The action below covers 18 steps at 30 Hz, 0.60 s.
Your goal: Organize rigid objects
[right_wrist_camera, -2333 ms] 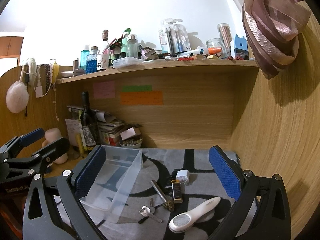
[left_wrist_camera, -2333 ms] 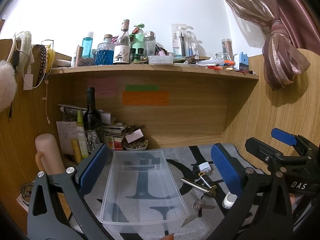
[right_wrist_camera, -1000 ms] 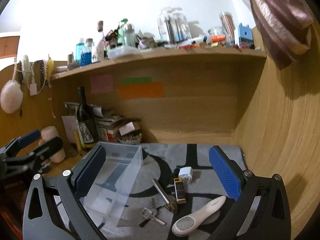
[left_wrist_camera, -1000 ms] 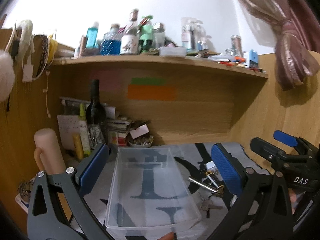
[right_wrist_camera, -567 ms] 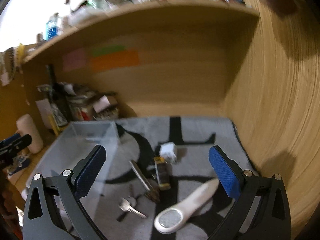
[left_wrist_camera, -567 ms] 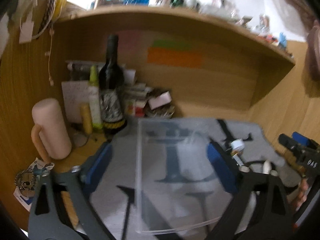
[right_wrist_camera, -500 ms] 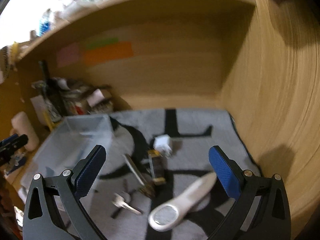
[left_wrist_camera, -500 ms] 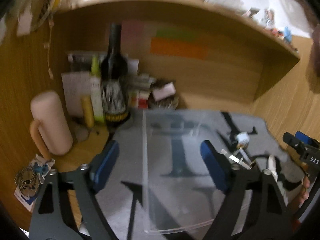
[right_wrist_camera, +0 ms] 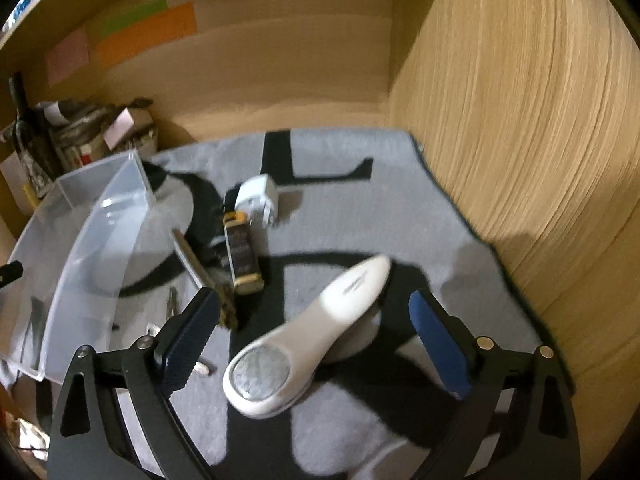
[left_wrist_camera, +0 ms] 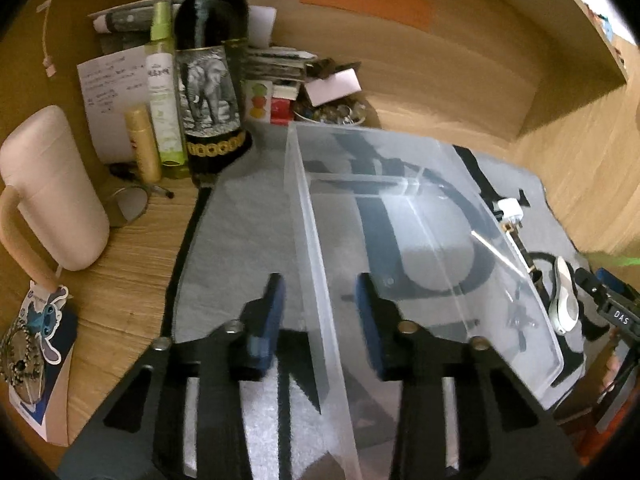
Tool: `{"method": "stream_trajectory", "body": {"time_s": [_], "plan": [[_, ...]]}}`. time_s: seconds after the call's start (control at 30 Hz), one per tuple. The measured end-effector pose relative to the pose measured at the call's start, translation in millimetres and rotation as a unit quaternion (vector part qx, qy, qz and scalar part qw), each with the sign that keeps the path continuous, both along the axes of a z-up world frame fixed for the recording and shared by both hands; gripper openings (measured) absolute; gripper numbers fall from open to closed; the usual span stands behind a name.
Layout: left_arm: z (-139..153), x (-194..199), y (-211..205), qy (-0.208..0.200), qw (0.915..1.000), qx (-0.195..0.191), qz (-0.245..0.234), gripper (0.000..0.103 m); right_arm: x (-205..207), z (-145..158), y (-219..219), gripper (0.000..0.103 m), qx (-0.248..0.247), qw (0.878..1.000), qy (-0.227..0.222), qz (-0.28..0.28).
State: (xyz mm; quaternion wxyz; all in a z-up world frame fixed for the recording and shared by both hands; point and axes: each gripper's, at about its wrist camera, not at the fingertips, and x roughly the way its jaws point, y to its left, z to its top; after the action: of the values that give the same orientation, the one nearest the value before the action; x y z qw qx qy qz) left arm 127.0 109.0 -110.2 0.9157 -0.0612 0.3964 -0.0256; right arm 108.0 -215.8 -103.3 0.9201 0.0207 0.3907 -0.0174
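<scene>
A clear plastic bin (left_wrist_camera: pixel 432 240) lies on the grey mat. My left gripper (left_wrist_camera: pixel 320 316) straddles the bin's left wall, its blue pads a little apart from the wall on both sides, partly closed. My right gripper (right_wrist_camera: pixel 312 344) is open, low over a white handheld device (right_wrist_camera: pixel 316 328) that lies between its fingers. A white charger (right_wrist_camera: pixel 258 200), a black-and-gold lighter (right_wrist_camera: pixel 242 254), a metal bar (right_wrist_camera: pixel 196 264) and keys (right_wrist_camera: pixel 172 304) lie beside the bin (right_wrist_camera: pixel 80 248).
A dark wine bottle (left_wrist_camera: pixel 210 76), a green spray bottle (left_wrist_camera: pixel 162 84), a gold tube (left_wrist_camera: pixel 144 144) and a pink mug (left_wrist_camera: pixel 48 192) stand at the left. Stacked books and a bowl of small items (left_wrist_camera: pixel 332 110) sit behind the bin. A wooden wall (right_wrist_camera: pixel 540 140) rises at the right.
Both grippers have dropped lower toward the mat. The left jaws have narrowed around the bin's left wall. The right gripper has closed in on the white device and narrowed somewhat.
</scene>
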Motion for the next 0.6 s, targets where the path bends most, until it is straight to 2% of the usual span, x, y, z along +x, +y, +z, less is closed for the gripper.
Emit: {"method": "stream_trajectory", "body": {"time_s": [0.1, 0.27, 0.33, 0.37, 0.4, 0.43, 0.6], "plan": [[-3.3, 0.8, -3.6, 0.006, 0.9999, -0.001, -0.010, 0.022, 2.3, -12.4, 7.8, 0.089, -0.002, 1.000, 0.020, 0.003], [-9.0, 2.7, -4.5, 0.008, 0.9999, 0.005, -0.007, 0.018, 5.2, -36.1, 4.9, 0.076, 0.018, 0.998, 0.064, 0.000], [-9.2, 2.2, -3.3, 0.007, 0.9999, 0.005, -0.005, 0.015, 6.8, -42.4, 3.0, 0.066, 0.021, 0.997, 0.077, 0.003], [-9.1, 2.0, -3.7, 0.006, 1.0000, 0.006, -0.003, 0.015, 6.1, -42.8, 4.4, 0.062, 0.012, 0.997, 0.073, 0.002], [-9.2, 1.8, -4.2, 0.006, 1.0000, 0.007, -0.002, 0.014, 4.9, -41.6, 5.6, 0.052, 0.000, 0.998, 0.069, 0.003], [-9.3, 1.5, -4.6, 0.005, 1.0000, 0.008, -0.001, 0.013, 4.8, -40.7, 5.6, 0.047, -0.005, 0.998, 0.068, 0.004], [-9.6, 0.5, -5.3, 0.003, 0.9999, 0.009, 0.012, 0.012, 3.6, -33.4, -9.8, 0.041, 0.002, 0.998, 0.054, -0.013]]}}
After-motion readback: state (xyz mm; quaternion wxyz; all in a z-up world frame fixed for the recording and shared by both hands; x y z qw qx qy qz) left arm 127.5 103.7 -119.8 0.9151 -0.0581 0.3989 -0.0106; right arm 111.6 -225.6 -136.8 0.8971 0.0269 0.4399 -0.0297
